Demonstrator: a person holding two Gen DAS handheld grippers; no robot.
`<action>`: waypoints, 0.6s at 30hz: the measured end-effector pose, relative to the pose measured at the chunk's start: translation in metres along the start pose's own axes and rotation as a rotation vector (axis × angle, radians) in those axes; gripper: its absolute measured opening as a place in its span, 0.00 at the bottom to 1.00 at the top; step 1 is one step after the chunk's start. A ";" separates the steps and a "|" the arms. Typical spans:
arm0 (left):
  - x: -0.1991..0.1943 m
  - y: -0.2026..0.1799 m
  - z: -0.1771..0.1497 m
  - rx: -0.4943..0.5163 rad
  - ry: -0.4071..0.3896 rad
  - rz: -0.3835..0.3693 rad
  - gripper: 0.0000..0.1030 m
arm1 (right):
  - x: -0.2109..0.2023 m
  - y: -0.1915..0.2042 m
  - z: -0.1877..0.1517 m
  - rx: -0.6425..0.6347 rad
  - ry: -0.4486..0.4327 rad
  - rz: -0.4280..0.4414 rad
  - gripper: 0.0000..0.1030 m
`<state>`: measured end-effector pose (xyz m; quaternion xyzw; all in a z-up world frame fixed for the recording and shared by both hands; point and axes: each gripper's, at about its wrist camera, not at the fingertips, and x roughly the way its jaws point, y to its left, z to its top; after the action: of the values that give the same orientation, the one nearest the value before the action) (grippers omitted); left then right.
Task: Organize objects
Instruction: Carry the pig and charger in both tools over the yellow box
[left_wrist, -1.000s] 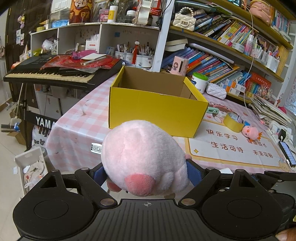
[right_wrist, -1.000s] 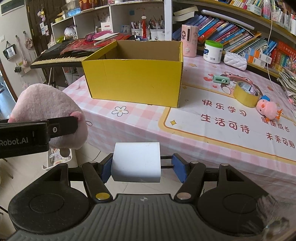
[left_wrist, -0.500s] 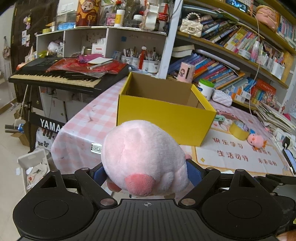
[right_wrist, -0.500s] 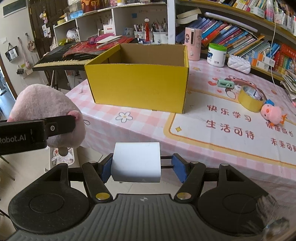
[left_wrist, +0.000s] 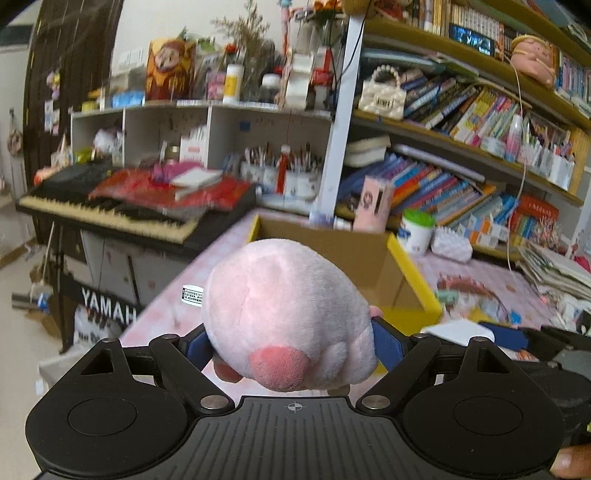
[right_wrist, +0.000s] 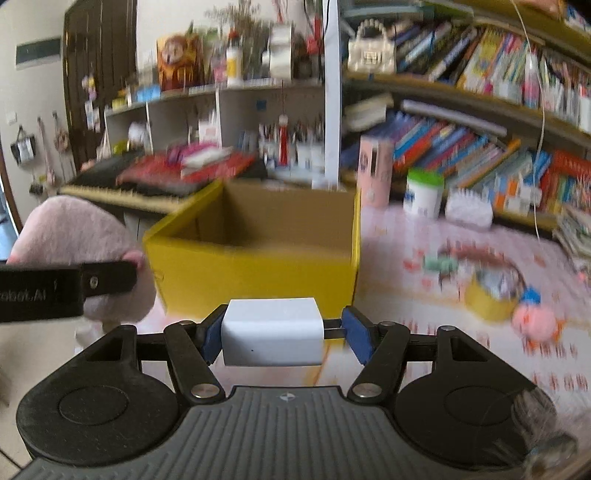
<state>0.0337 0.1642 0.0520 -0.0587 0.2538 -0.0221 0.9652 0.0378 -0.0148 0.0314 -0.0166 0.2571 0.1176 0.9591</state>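
Note:
My left gripper (left_wrist: 290, 341) is shut on a round pink plush toy (left_wrist: 288, 314), whose bulk hides much of the open yellow cardboard box (left_wrist: 410, 280) just behind it. The same plush toy (right_wrist: 74, 236) shows at the left of the right wrist view, with the left gripper's black finger across it. My right gripper (right_wrist: 282, 336) is shut on a white rectangular block (right_wrist: 273, 336), held in front of the yellow box (right_wrist: 255, 269). The box stands open-topped on the pink checked table (right_wrist: 406, 236), and its brown inside looks empty where I can see it.
A yellow tape roll (right_wrist: 489, 295) and a small pink chick toy (right_wrist: 537, 323) lie on the table to the right of the box. A green-lidded jar (right_wrist: 423, 194) and a pink carton (right_wrist: 376, 170) stand behind. A keyboard (left_wrist: 110, 214) sits left; bookshelves line the back.
Both grippers have risen and come nearer the yellow box, each keeping hold of its object. The view now looks more across the box's top than down at its front.

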 end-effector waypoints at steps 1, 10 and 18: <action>0.005 -0.002 0.006 0.003 -0.010 0.005 0.84 | 0.006 -0.002 0.009 -0.007 -0.028 0.002 0.61; 0.058 -0.020 0.042 -0.004 -0.026 0.053 0.84 | 0.065 -0.019 0.062 -0.092 -0.086 0.056 0.61; 0.102 -0.035 0.049 0.018 0.029 0.117 0.85 | 0.126 -0.029 0.066 -0.139 -0.010 0.126 0.61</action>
<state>0.1462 0.1270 0.0485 -0.0348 0.2704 0.0314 0.9616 0.1823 -0.0095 0.0249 -0.0663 0.2439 0.1955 0.9476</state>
